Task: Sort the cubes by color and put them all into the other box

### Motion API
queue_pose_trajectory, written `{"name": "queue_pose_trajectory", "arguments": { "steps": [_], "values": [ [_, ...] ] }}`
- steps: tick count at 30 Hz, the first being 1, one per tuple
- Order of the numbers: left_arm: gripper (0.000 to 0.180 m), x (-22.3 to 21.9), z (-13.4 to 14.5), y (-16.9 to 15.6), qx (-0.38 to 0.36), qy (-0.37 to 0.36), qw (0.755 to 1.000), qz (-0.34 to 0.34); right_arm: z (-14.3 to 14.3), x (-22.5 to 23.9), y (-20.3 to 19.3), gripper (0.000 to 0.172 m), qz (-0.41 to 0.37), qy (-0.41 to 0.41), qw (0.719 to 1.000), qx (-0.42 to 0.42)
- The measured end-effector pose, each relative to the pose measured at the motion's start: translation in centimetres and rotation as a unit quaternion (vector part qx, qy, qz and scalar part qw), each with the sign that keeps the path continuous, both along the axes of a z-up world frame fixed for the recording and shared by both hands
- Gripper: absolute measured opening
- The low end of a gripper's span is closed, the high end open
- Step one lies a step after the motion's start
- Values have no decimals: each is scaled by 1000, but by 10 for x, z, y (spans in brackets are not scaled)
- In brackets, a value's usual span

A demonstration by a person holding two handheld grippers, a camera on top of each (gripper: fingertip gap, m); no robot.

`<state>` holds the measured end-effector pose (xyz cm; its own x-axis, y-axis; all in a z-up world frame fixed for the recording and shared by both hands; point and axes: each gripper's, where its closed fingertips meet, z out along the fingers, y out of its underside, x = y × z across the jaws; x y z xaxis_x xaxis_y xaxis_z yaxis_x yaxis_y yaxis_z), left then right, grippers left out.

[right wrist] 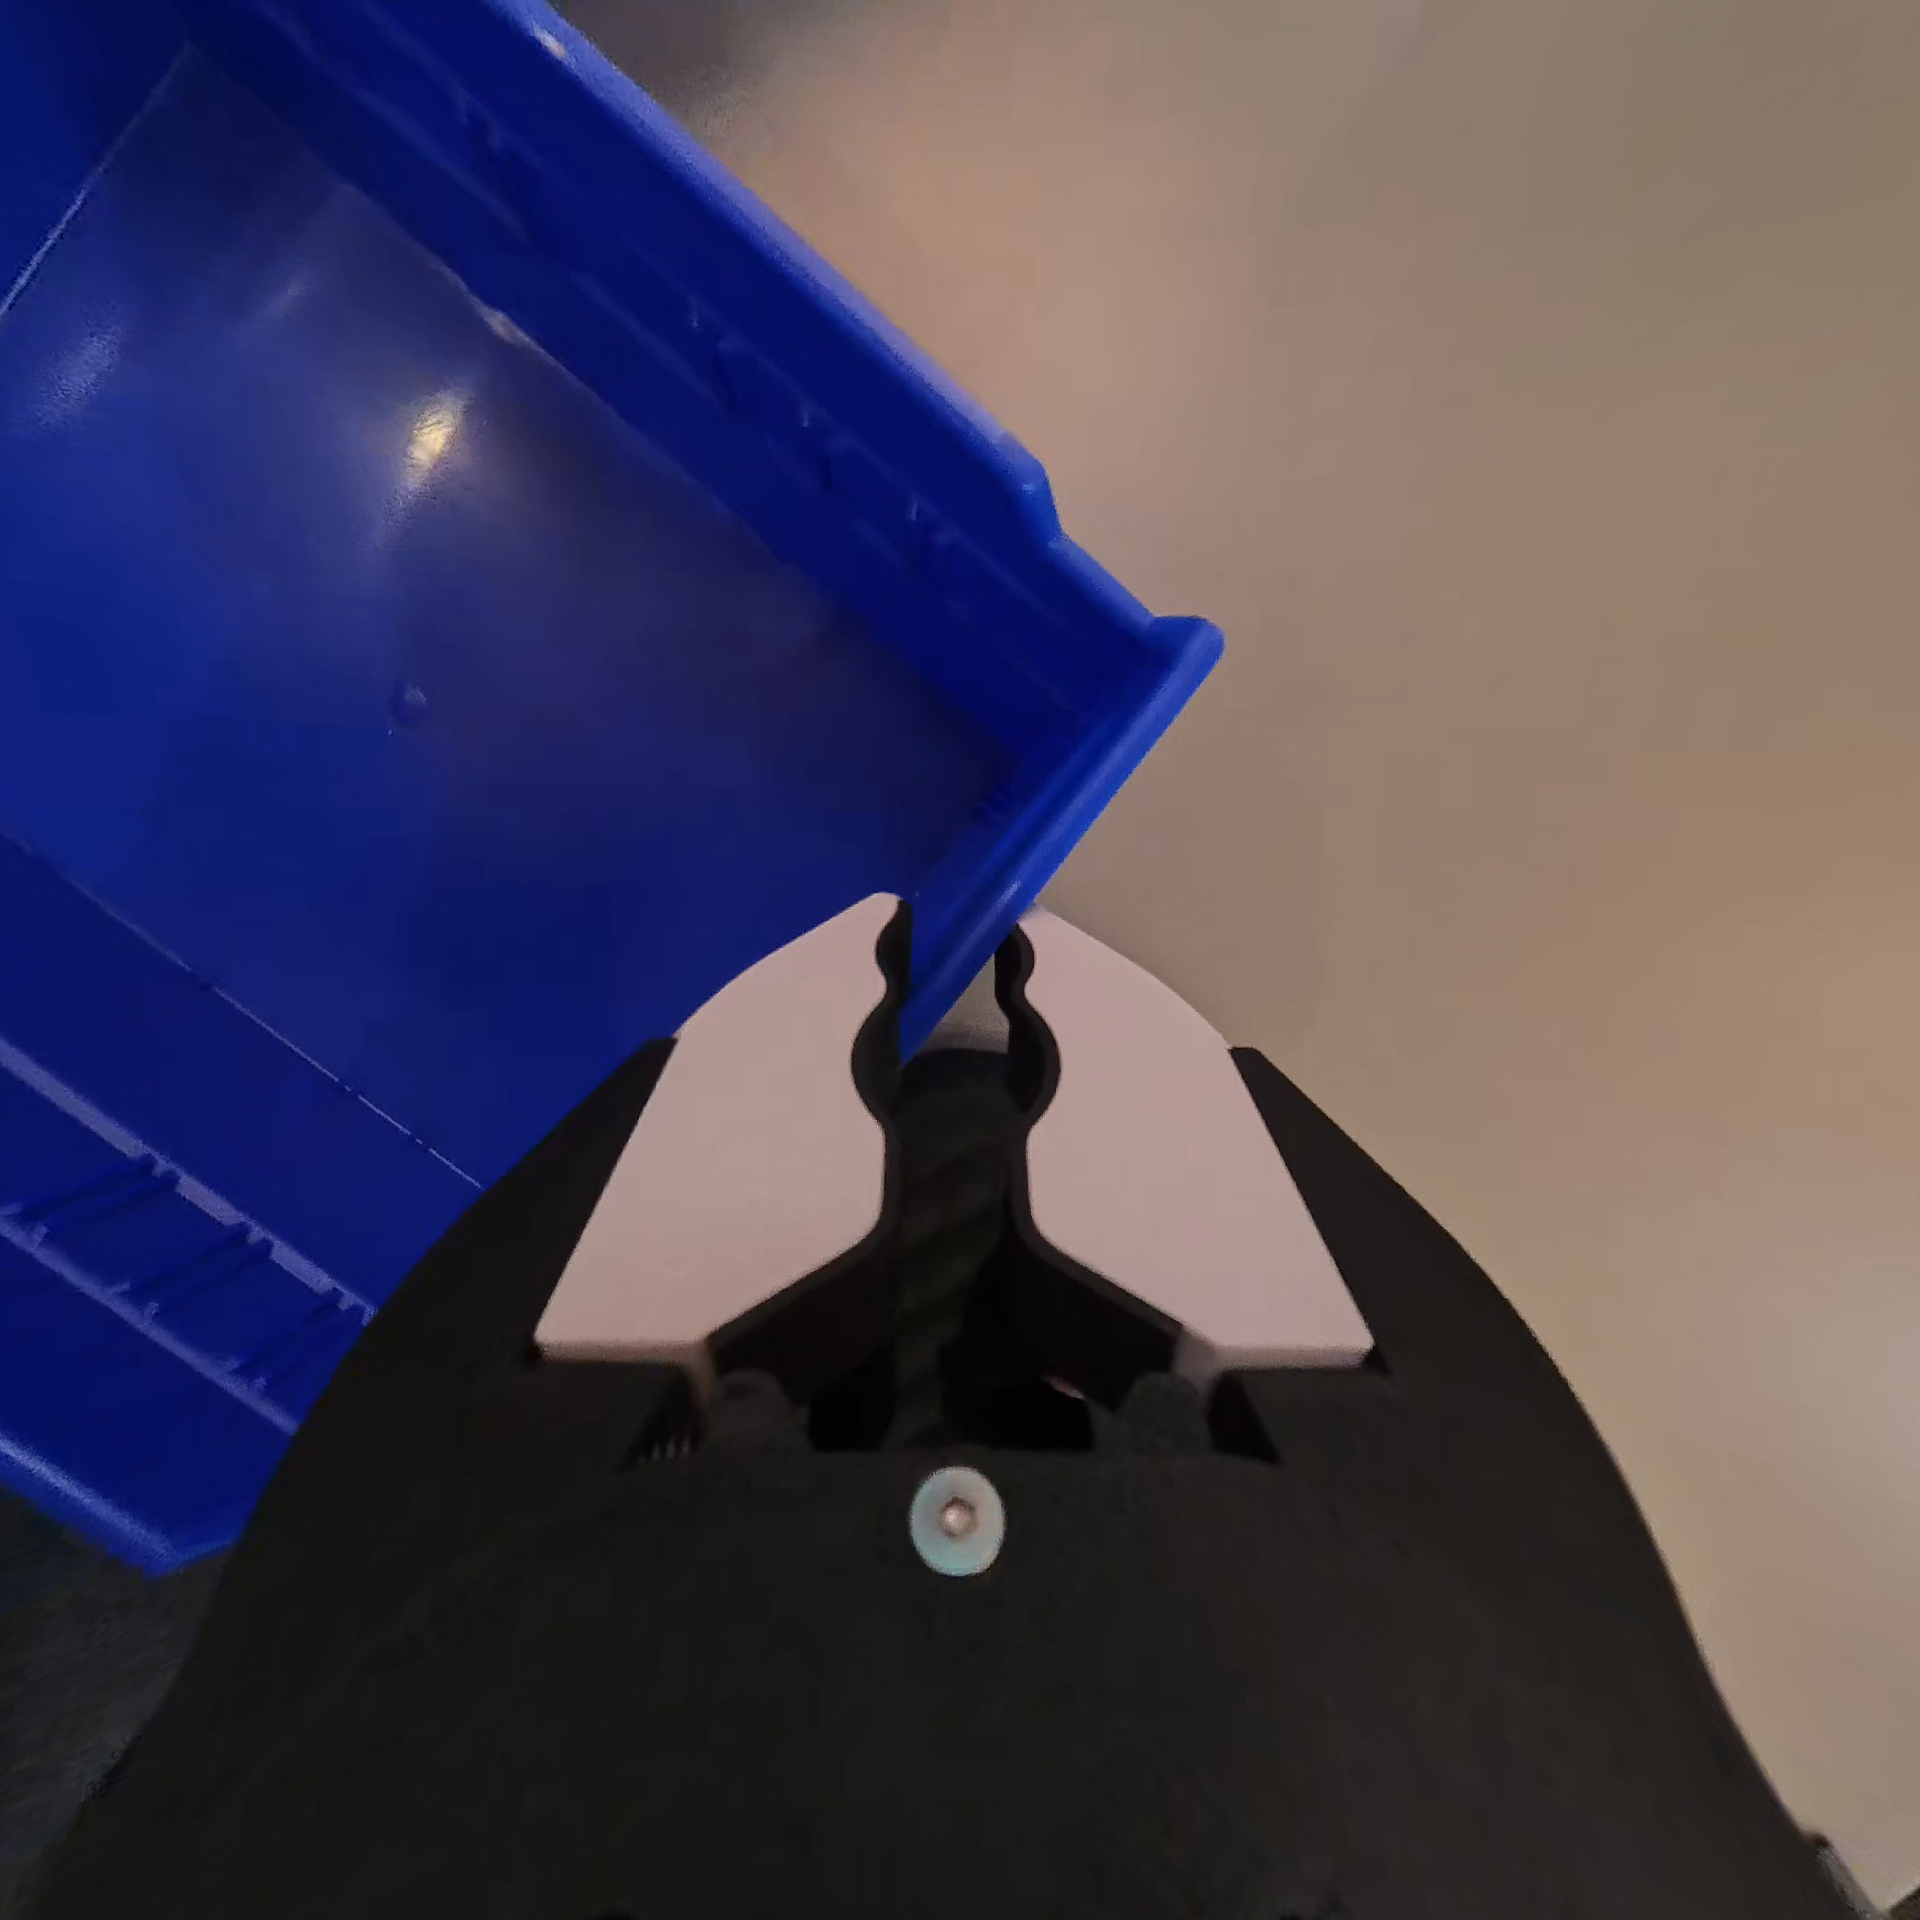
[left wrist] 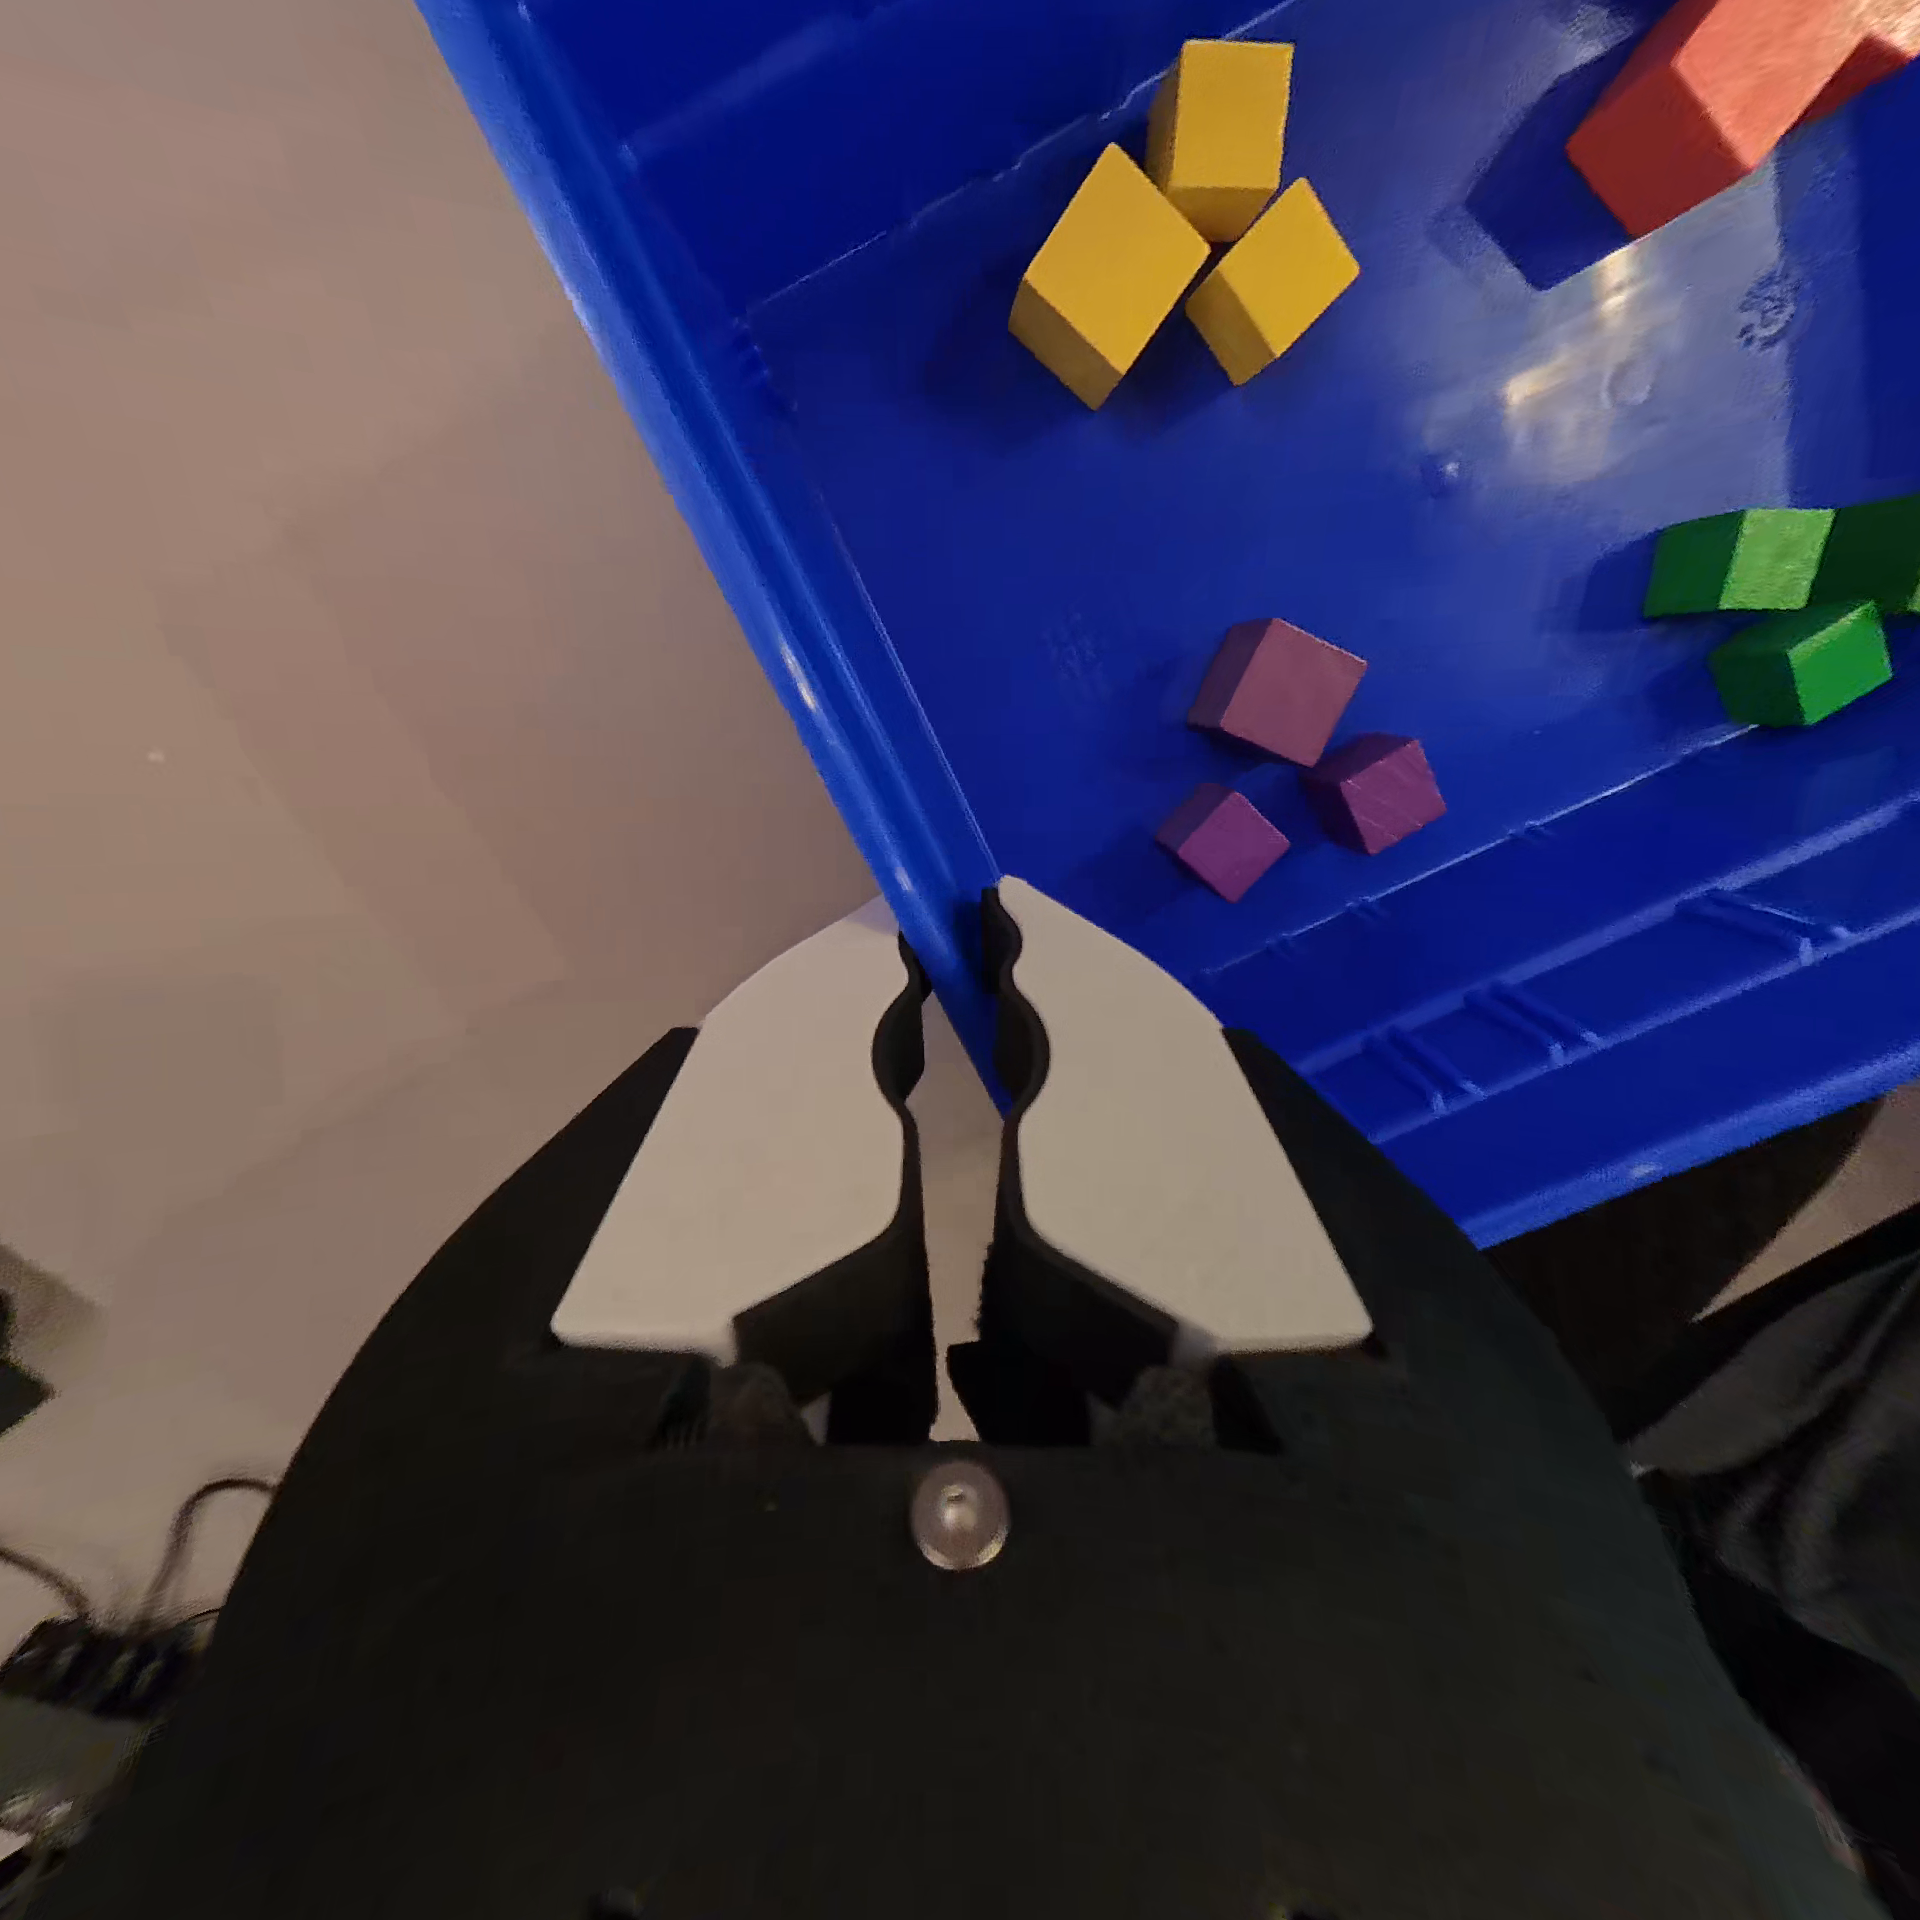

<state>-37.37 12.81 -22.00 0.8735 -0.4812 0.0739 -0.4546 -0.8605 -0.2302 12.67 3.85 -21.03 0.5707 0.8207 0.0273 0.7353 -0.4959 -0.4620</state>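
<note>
Painted wooden cubes lie grouped by colour on the floor of a blue plastic box (left wrist: 1195,540): yellow cubes (left wrist: 1174,218), purple cubes (left wrist: 1288,758), green cubes (left wrist: 1787,613) and a red block (left wrist: 1714,104). They look light, hard and smooth, best pinched across flat faces. The left gripper (left wrist: 951,945) is clenched on that box's rim; the right gripper (right wrist: 956,956) is clamped on the wall edge of an emptier blue box (right wrist: 1081,769), stiff but probably slick.

Blue box (right wrist: 416,623), rim clamped by right hand-held gripper (right wrist: 954,951)
</note>
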Motion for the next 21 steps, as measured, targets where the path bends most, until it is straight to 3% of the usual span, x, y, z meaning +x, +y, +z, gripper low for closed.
{"name": "queue_pose_trajectory", "arguments": {
  "steps": [21],
  "values": [
    [9,-86,-1,99,-42,118,991,-47,-1,8,124,12,50,-53,997,11]
  ]
}}
